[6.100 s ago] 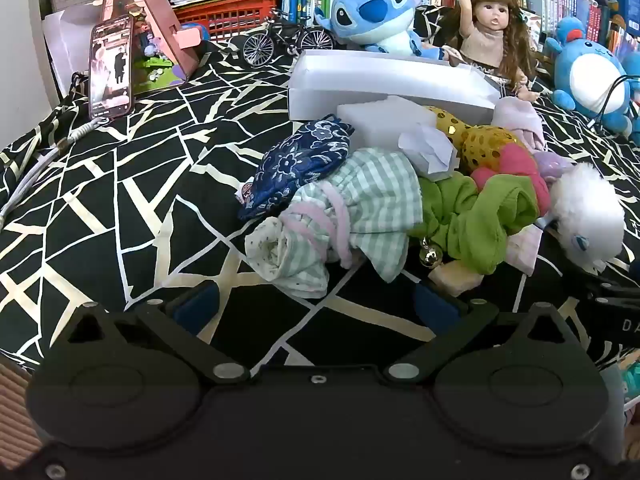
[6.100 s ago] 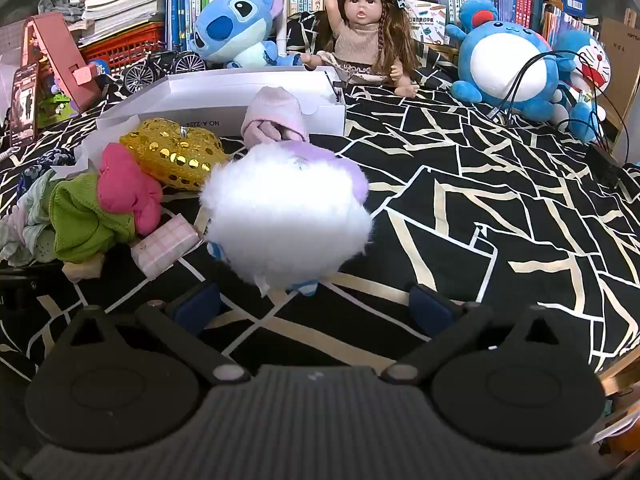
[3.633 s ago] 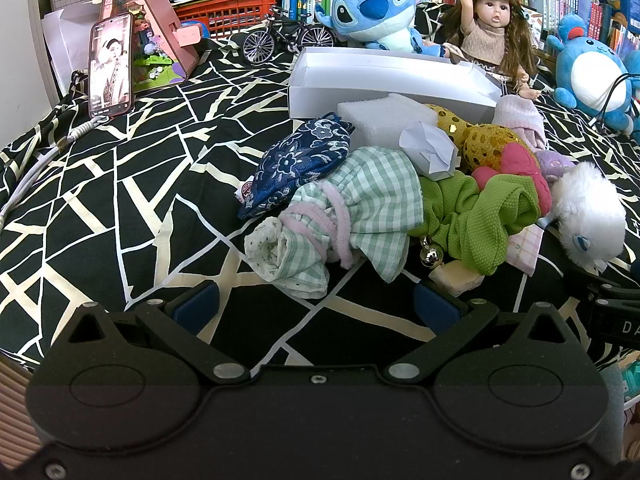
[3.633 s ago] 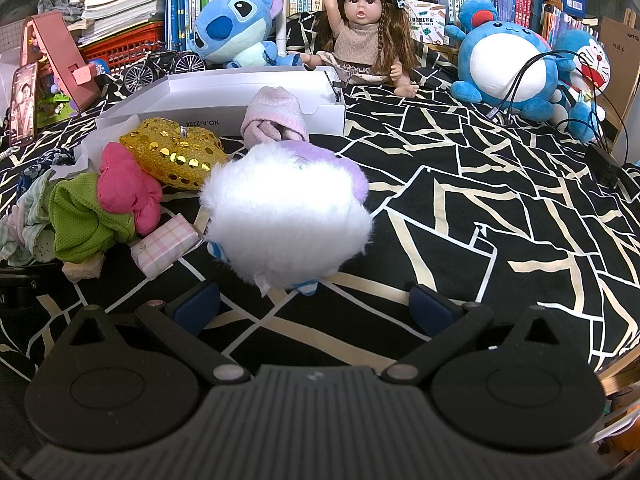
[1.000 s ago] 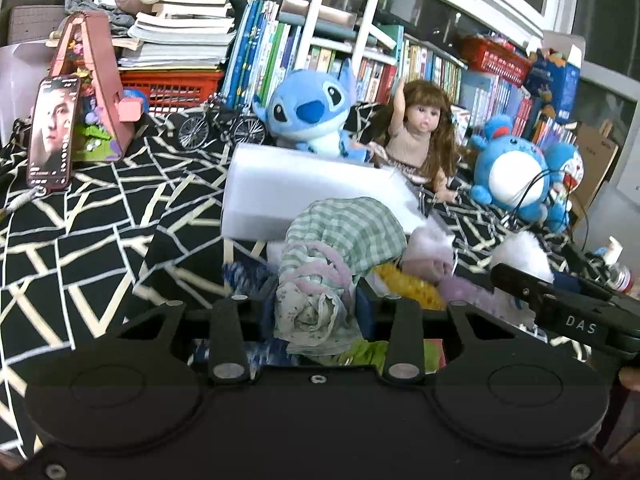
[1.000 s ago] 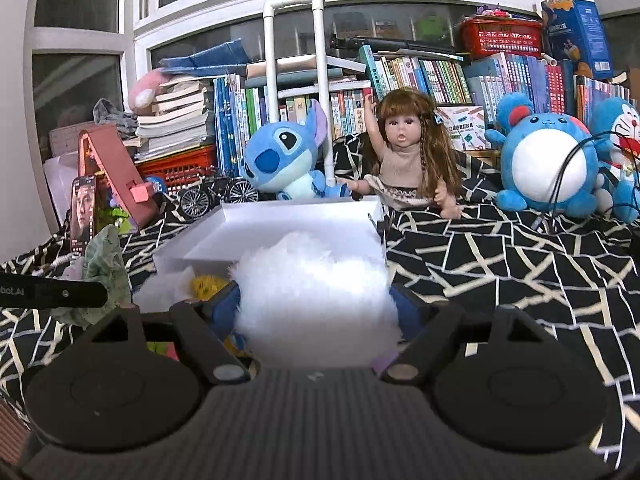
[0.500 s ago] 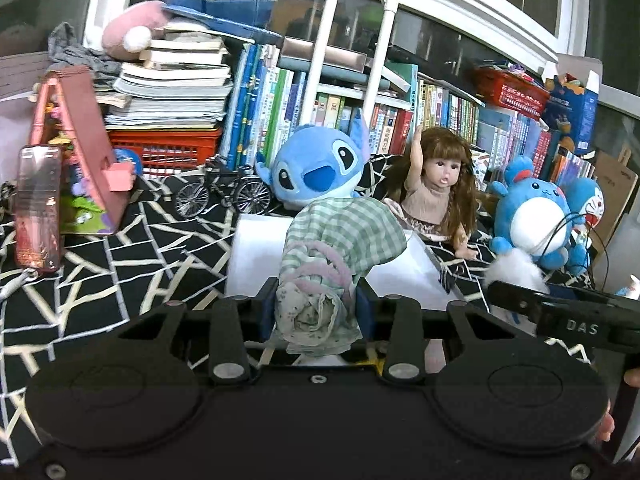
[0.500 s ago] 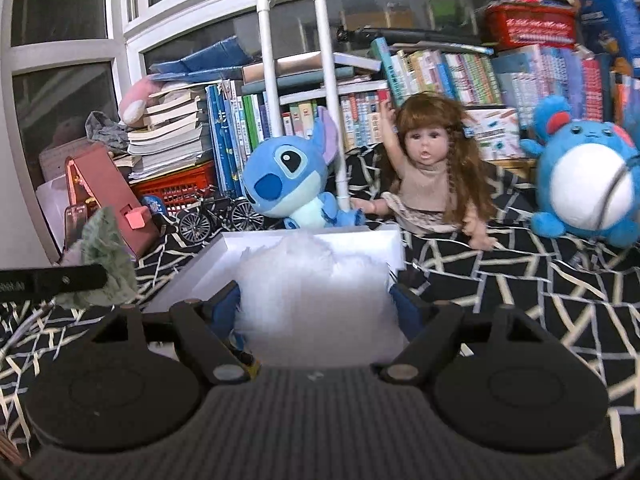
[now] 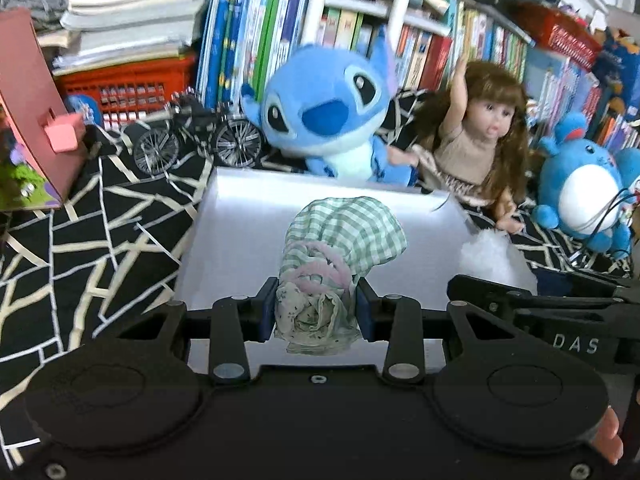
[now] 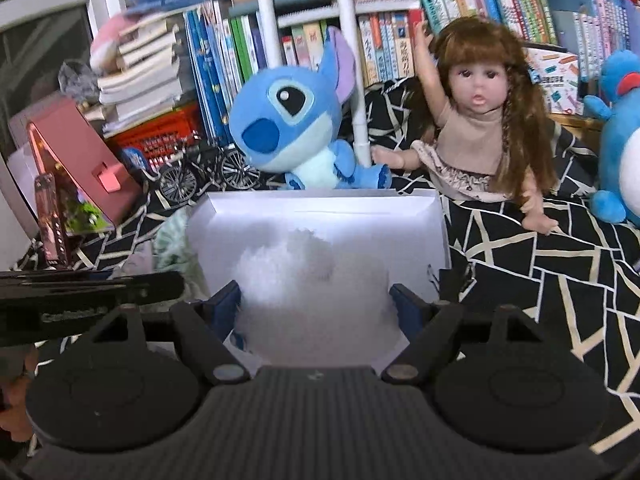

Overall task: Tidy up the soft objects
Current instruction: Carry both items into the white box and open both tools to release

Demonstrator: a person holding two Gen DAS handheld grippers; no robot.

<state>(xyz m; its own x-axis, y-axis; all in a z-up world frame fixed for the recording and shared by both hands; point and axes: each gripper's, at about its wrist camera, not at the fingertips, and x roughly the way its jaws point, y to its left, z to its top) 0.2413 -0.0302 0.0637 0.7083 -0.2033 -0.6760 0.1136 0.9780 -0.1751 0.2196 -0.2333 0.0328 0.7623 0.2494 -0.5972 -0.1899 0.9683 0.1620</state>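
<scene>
My left gripper [image 9: 316, 314] is shut on a rolled green checked cloth [image 9: 340, 248] with a pink band, held in the air over the near part of the open white box [image 9: 248, 216]. The right gripper [image 10: 318, 308] is shut on a fluffy white plush toy [image 10: 312, 280], which hangs over the same white box [image 10: 320, 208]. In the left wrist view the white plush [image 9: 494, 256] and the right gripper's black body show at the right. In the right wrist view the green cloth [image 10: 176, 252] peeks out at the left, behind the left gripper's body.
A blue plush [image 9: 328, 112], a long-haired doll [image 9: 476, 136] and a round blue plush [image 9: 584, 196] sit behind the box. A model bicycle [image 9: 196, 140], a pink toy house [image 9: 36, 136], a red basket [image 9: 128, 80] and shelves of books line the back.
Both grippers have carried their loads forward from the pile to above the white box. The box and the toys behind it now loom much larger.
</scene>
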